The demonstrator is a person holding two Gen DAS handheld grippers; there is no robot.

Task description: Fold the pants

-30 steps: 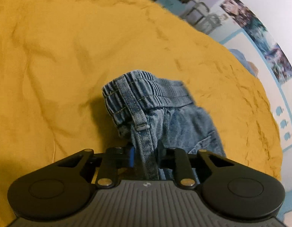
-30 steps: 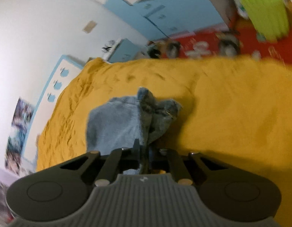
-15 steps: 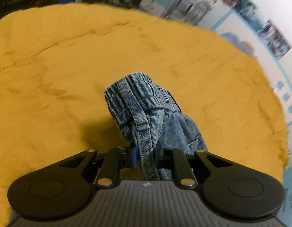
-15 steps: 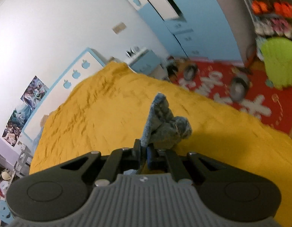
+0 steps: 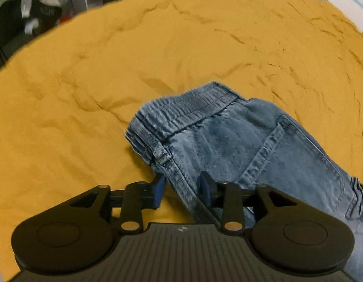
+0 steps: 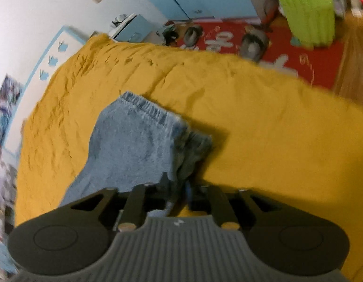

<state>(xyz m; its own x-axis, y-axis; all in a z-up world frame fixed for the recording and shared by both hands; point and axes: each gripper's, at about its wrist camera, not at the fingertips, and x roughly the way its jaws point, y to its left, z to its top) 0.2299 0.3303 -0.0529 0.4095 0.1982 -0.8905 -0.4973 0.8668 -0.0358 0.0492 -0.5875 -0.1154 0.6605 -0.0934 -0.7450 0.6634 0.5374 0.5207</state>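
Left gripper [image 5: 181, 189], jaws apart astride the jeans [image 5: 240, 145] by the waistband, and right gripper [image 6: 175, 185], grip unclear, at the far edge; jeans laid on the yellow bedspread [image 5: 87, 94]; next, seemingly, withdrawal and regrasp for folding.

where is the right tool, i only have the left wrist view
observer: the right tool is at the edge of the jeans, with denim between its fingers; blur hides whether it grips.
operator: does the cloth on that side hang or lie flat
observer: it lies mostly flat on the yellow bedspread, with its gathered edge farthest from the tool.
operator: what's past the bed there
observer: a red rug and a green bin.
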